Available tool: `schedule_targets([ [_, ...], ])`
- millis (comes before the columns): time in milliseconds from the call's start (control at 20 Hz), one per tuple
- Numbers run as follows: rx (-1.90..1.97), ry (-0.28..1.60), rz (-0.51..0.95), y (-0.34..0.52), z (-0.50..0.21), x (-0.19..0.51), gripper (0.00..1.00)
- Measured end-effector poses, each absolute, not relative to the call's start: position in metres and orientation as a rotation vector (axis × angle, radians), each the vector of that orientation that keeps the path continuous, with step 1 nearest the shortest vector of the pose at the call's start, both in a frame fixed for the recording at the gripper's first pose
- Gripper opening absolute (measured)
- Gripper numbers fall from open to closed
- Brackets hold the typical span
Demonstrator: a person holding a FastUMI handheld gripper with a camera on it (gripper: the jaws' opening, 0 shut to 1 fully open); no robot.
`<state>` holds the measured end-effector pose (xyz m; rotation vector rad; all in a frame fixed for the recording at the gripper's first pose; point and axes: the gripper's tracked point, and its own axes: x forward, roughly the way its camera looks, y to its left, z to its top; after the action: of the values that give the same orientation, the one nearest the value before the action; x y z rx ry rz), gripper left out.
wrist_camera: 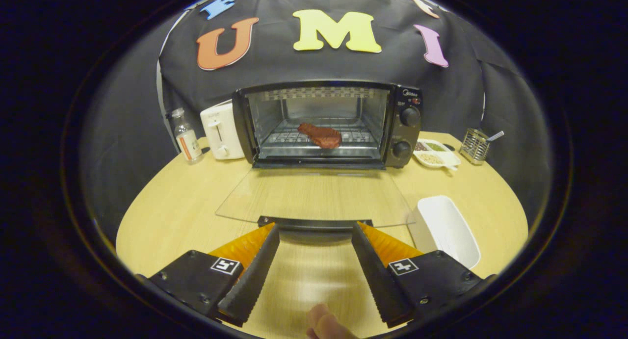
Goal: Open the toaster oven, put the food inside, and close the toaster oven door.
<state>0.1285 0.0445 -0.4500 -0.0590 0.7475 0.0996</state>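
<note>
Hovering wide apart and gripping nothing, tongs (315,231) just short of the dark handle (314,224) on the lowered clear glass door (314,195), which lies flat over the round light-wood surface (171,211). Beyond the door, black toaster oven (403,128) standing open, with a reddish-brown slab of meat (321,135) resting on the wire rack (289,137) inside the chamber. Just left of the oven, white pop-up toaster (221,130), and further left a clear glass bottle (186,137) with a pale label, contents too small to tell. Right of the oven, white divided dish (436,154) holding green and tan seasonings in separate sections, then a metal mesh holder (474,145) with a utensil handle sticking out. Near the right finger, white rectangular tub (447,227), nothing visible inside. Between the fingers at the near edge, fingertips of a person's hand (324,325).
</note>
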Motion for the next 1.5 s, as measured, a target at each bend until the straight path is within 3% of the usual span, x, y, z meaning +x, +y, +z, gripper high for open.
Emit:
schedule_targets([
  [450,0.011,0.865,0.039,0.055,-0.491,0.125,0.95],
  [1500,-0.061,0.678,-0.008,0.077,-0.431,0.198,0.95],
])
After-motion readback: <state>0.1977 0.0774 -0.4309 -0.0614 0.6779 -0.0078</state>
